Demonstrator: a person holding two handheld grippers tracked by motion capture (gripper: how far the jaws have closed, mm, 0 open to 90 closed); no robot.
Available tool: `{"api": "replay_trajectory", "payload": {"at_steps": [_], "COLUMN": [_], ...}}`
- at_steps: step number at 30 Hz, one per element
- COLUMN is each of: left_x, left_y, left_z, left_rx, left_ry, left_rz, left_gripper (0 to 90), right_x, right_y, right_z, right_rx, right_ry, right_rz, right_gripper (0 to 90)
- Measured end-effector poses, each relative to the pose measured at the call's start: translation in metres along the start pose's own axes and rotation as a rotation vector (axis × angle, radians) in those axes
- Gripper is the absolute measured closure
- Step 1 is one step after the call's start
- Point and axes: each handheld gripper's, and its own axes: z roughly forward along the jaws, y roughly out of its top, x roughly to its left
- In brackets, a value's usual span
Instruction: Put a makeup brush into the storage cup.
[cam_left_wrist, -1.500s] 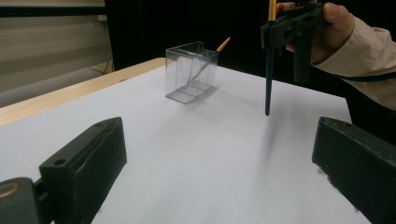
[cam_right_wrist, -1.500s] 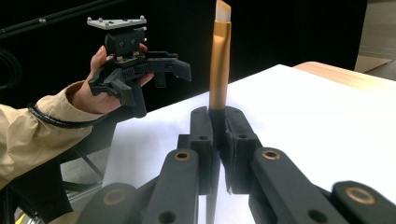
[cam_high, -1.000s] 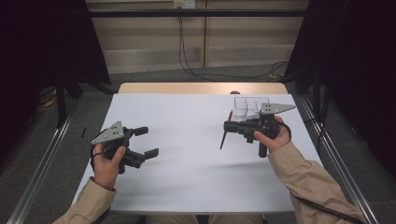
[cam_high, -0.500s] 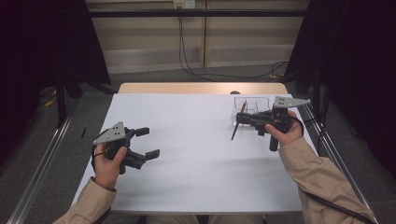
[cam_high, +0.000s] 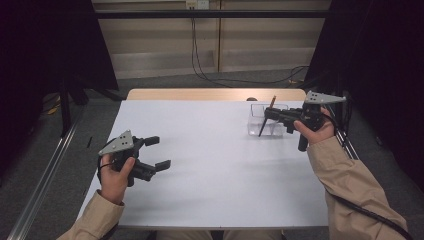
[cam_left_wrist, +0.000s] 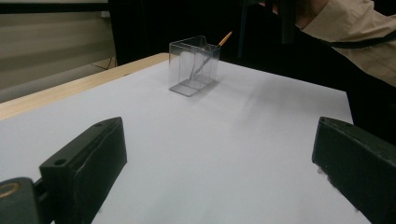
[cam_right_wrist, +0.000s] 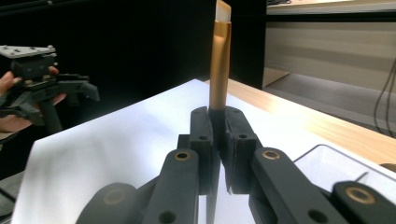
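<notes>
My right gripper (cam_high: 268, 114) is shut on a slim stick (cam_high: 265, 122) with a gold upper part (cam_right_wrist: 219, 70) and a dark lower part. It holds the stick tilted over a clear plastic box (cam_high: 256, 114) at the table's far right. Seen from the left gripper, the stick (cam_left_wrist: 205, 59) slants down through the box (cam_left_wrist: 184, 58); I cannot tell whether its lower end touches the bottom. In close view the right gripper (cam_right_wrist: 218, 133) clamps the stick just below the gold part. My left gripper (cam_high: 157, 152) is open and empty above the table's left side, its jaws wide apart (cam_left_wrist: 219, 172).
A white sheet (cam_high: 215, 165) covers the table, with a wooden strip (cam_high: 200, 94) along the far edge. Dark curtains stand on both sides. A metal rail (cam_high: 45, 175) runs along the floor at the left, and cables hang on the back wall.
My right gripper has carried the stick to the right and farther away, from beside the box to over it. The left gripper has stayed put.
</notes>
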Motion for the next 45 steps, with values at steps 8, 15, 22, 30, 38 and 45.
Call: {"api": "replay_trajectory", "payload": {"at_steps": [8,15,22,30,38,45], "left_x": [0.001,0.001,0.001,0.002,0.002,0.002], "left_y": [0.0,-0.001,-0.001,-0.001,-0.001,-0.002], "left_z": [-0.001,-0.002,-0.002,-0.002,-0.002,-0.002], "left_rx": [-0.004,-0.006,-0.007,-0.006,-0.006,-0.008], "left_ry": [0.003,0.004,0.005,0.005,0.007,0.005], "left_rz": [0.0,-0.002,-0.002,-0.001,0.0,-0.004], "left_gripper": [3.0,3.1,3.2,3.2,3.2,3.3], "right_x": [-0.01,-0.019,-0.026,-0.035,-0.042,-0.045], "right_y": [0.006,0.014,0.019,0.018,0.015,0.013], "right_z": [0.002,0.001,-0.001,-0.005,-0.008,-0.007], "right_rx": [-0.009,-0.016,-0.022,-0.021,-0.016,-0.002], "right_ry": [-0.066,-0.12,-0.175,-0.239,-0.297,-0.318], "right_rz": [0.002,0.001,0.0,0.002,-0.005,-0.017], "right_gripper": [83.6,83.6,83.6,83.6,83.6,83.6]}}
